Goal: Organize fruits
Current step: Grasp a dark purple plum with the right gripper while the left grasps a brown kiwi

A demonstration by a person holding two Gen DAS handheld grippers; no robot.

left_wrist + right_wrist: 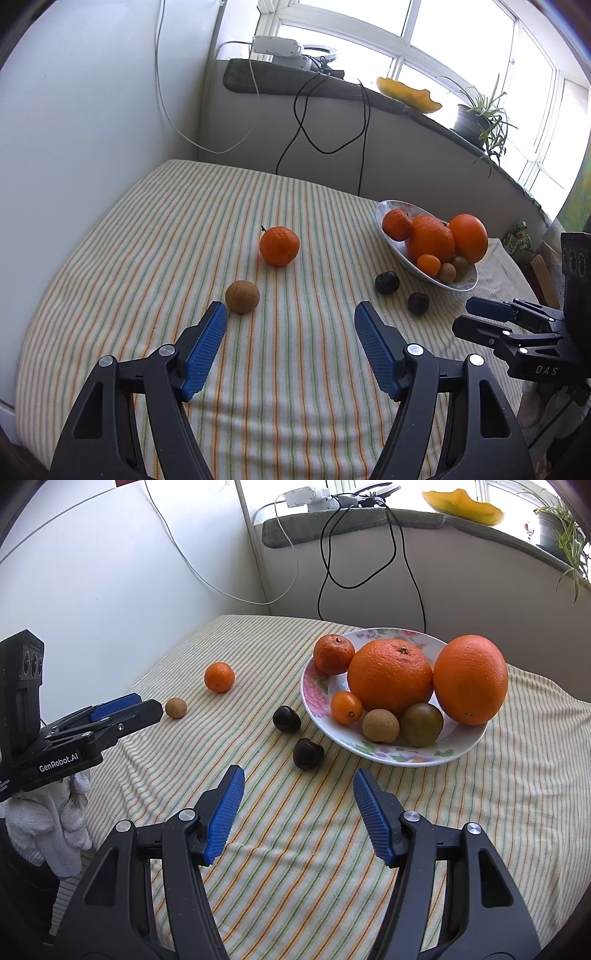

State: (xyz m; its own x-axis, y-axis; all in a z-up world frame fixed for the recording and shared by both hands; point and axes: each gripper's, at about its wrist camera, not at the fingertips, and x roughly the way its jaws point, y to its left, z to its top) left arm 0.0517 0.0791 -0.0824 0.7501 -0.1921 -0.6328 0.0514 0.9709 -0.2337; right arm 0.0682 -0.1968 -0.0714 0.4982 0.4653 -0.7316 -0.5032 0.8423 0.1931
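Note:
A flowered white plate [321,686] [384,216] on the striped cloth holds two big oranges [389,675], a mandarin, a small orange fruit, a brown fruit and a green one. Loose on the cloth lie a mandarin [279,246] [219,676], a brown round fruit [242,296] [176,708] and two dark fruits [286,719] [308,753] [386,282] [418,303]. My left gripper [290,317] [147,705] is open and empty, its left fingertip just short of the brown fruit. My right gripper [299,779] [471,315] is open and empty, just short of the nearer dark fruit.
The cloth covers a table [147,221] against a white wall, with its edge close on the left. A sill behind carries cables [332,572], a power strip [306,496], a yellow dish [461,502] and a potted plant [476,118].

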